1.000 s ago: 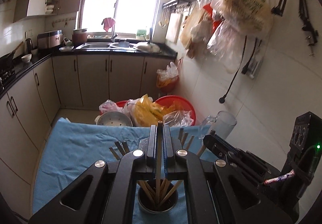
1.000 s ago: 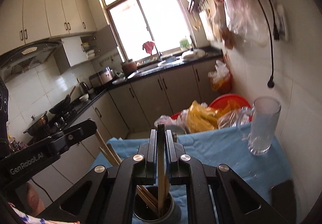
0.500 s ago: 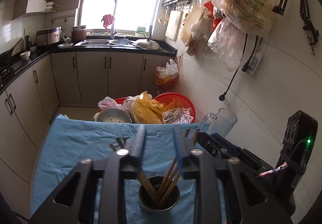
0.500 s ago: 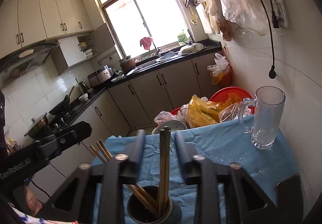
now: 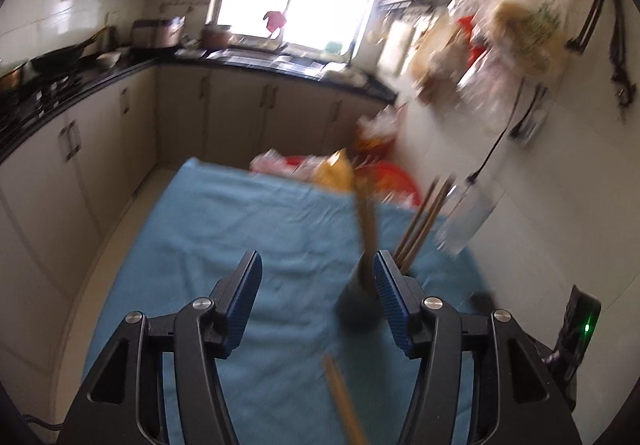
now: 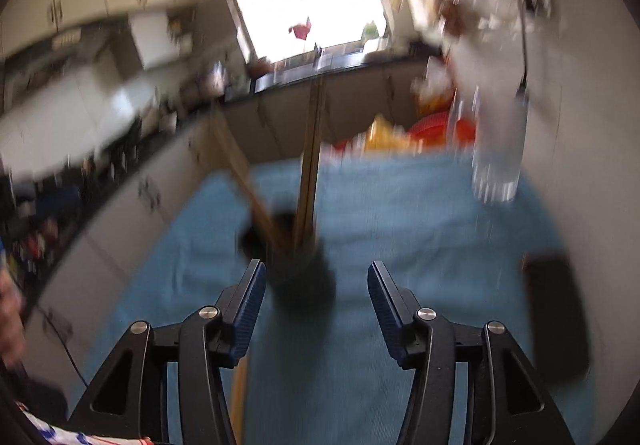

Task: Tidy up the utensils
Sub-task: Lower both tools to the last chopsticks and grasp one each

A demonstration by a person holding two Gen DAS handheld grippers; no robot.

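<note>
Both jaws are opening, empty: left gripper (image 5: 316, 295), right gripper (image 6: 316, 295). Next, probably through blur, approach the loose chopstick (image 5: 344, 401) below the left gripper squarely.

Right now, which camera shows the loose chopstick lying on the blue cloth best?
The left wrist view: the loose chopstick lies between the open fingers, on the blue cloth. The right wrist view shows only a blurred strip beside its left finger.
</note>
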